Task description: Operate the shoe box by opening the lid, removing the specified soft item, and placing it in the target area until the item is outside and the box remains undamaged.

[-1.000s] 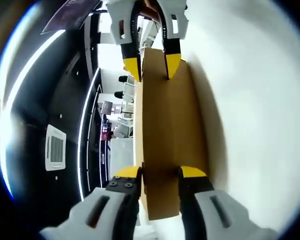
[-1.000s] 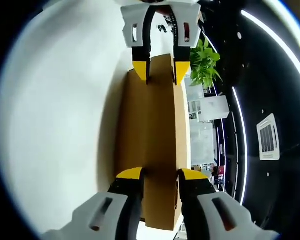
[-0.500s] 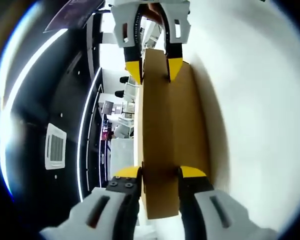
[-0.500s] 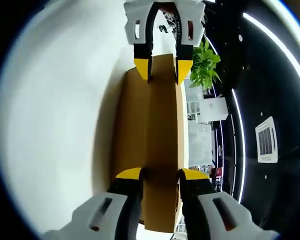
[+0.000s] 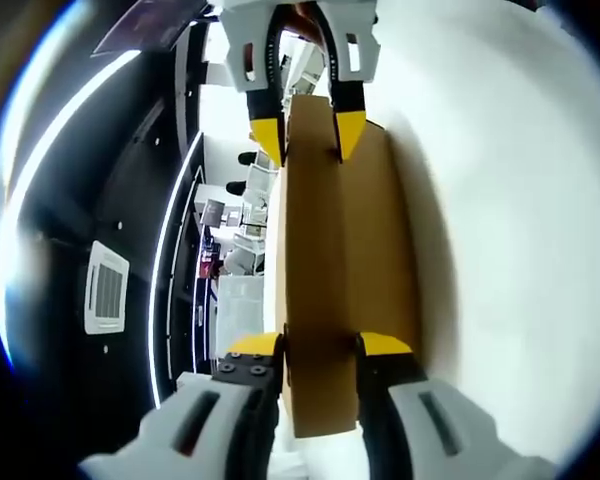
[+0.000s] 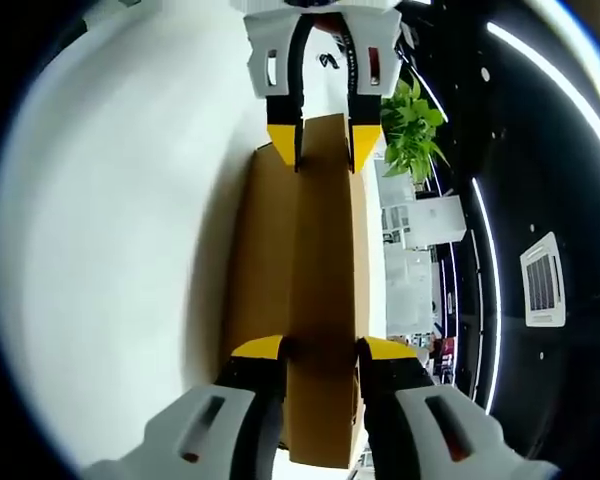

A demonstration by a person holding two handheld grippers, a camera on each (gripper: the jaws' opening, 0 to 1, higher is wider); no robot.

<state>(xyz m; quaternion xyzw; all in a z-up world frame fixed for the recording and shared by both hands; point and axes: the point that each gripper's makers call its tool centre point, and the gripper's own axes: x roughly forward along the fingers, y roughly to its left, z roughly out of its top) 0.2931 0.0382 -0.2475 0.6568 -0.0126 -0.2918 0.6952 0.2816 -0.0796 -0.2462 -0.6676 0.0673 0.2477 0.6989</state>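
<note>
The shoe box [image 5: 330, 270] stands on the table [image 5: 510, 230], between the left gripper [image 5: 320, 350] and right gripper [image 6: 320, 352].
</note>
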